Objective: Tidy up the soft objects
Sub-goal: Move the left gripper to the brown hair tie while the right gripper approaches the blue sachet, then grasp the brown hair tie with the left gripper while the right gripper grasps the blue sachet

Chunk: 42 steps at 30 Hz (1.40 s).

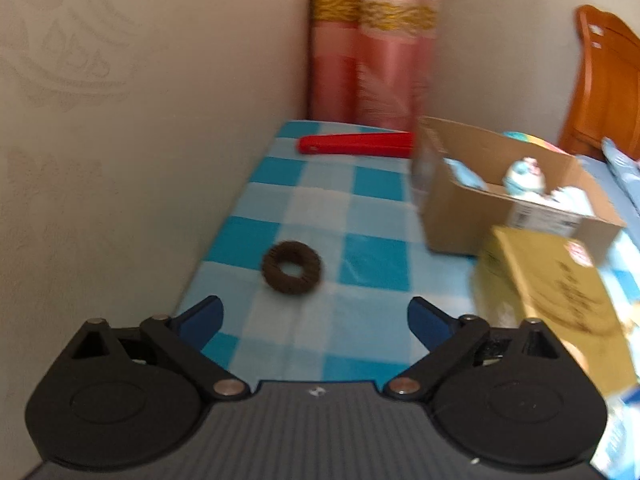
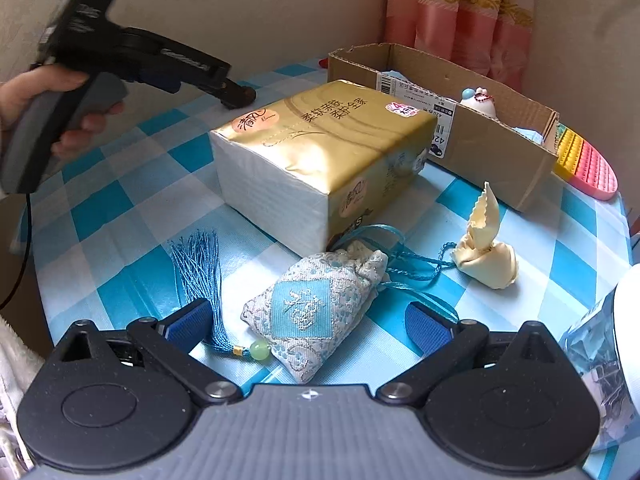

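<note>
Hovering over checked cloth (image 1: 372,196), both grippers gaped empty.
Only left view showed brown ring (image 1: 291,267), twelve o'clock of left gripper (image 1: 315,316); right gripper (image 2: 308,326) straddled sachet (image 2: 316,304), pads clear.

Checked tablecloth (image 2: 120,208): box (image 2: 480,148), tissues (image 2: 320,140), sachet (image 2: 316,304).

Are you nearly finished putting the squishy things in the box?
Not yet. A few soft things, like the little plush toy, already sit in the cardboard box. Nothing is held: the left gripper has its jaws open, with the brown hair ring on the cloth just ahead, and the right gripper is open around the blue pouch. The cream cloth bundle and tissue pack also wait outside.
</note>
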Each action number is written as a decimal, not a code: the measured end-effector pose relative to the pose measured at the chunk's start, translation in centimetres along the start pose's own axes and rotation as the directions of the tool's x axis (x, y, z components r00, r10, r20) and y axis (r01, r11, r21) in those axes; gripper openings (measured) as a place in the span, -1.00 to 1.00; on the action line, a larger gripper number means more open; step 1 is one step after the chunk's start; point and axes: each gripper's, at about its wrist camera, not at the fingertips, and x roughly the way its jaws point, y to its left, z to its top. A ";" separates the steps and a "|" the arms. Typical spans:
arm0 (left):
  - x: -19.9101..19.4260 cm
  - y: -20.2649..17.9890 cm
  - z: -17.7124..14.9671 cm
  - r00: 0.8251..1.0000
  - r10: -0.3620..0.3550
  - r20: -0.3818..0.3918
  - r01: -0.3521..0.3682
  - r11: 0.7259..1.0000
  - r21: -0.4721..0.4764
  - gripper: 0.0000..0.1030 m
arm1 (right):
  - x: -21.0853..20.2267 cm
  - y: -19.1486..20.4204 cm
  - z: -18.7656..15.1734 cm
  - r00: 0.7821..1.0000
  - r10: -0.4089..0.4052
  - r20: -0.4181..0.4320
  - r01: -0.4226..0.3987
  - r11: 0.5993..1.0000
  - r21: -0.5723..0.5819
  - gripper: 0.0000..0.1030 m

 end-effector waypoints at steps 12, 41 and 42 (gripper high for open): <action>4.0 0.5 0.5 0.998 0.064 0.002 -0.063 0.997 -0.045 0.10 | 0.1 0.0 0.1 1.000 -0.006 0.001 0.006 1.000 0.006 1.00; 4.6 -0.2 1.1 0.999 0.035 0.008 -0.034 0.998 -0.044 -0.35 | -0.7 0.0 0.7 1.000 -0.031 -0.003 0.031 0.999 0.014 0.29; 4.6 -0.2 1.1 0.999 0.034 0.007 -0.034 0.998 -0.043 -0.38 | -0.8 0.0 0.7 0.999 -0.033 -0.004 0.033 0.999 0.016 0.22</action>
